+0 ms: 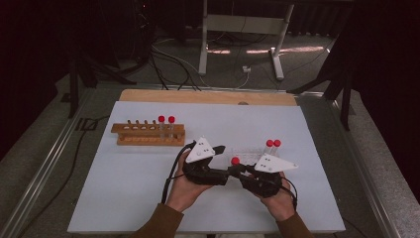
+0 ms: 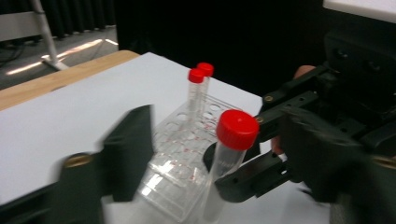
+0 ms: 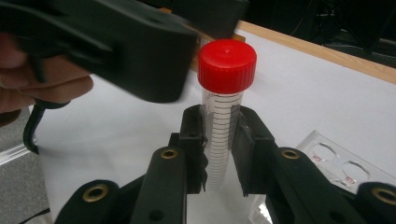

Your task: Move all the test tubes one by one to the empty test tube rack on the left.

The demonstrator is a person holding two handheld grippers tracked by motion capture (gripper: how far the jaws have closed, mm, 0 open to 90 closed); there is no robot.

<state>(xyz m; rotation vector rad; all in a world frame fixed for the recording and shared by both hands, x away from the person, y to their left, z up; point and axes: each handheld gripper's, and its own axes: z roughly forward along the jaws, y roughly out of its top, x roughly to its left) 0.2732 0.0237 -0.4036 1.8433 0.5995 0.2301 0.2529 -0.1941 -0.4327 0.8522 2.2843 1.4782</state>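
- Table [image 1: 148,198]: a white sheet fills the middle of the high view, wooden edge along its top.
- Wooden rack [image 1: 148,134], upper left of the sheet: two red-capped tubes stand at its right end, the other holes open.
- Clear rack [image 2: 180,175], lower centre of the left gripper view: two capped tubes stand at its far side.
- Right gripper [image 3: 219,154], lower centre of its own view: jaws clamped on the graduated wall of the tube [image 3: 223,135], below the cap, holding it upright above the sheet.
- Left gripper [image 2: 219,154]: jaws partly spread, one at each side of the tube, pads not seen pressing on it; its left jaw is blurred.
- Tube: sits at centre frame between the two grippers, near the clear rack.
- Cap [image 3: 227,64]: red, ribbed, wider than the body.
- Handling, as judged: light, stiff and smooth clear plastic that could slip or swing in a loose grip; best taken on the wall just under the cap, kept upright.
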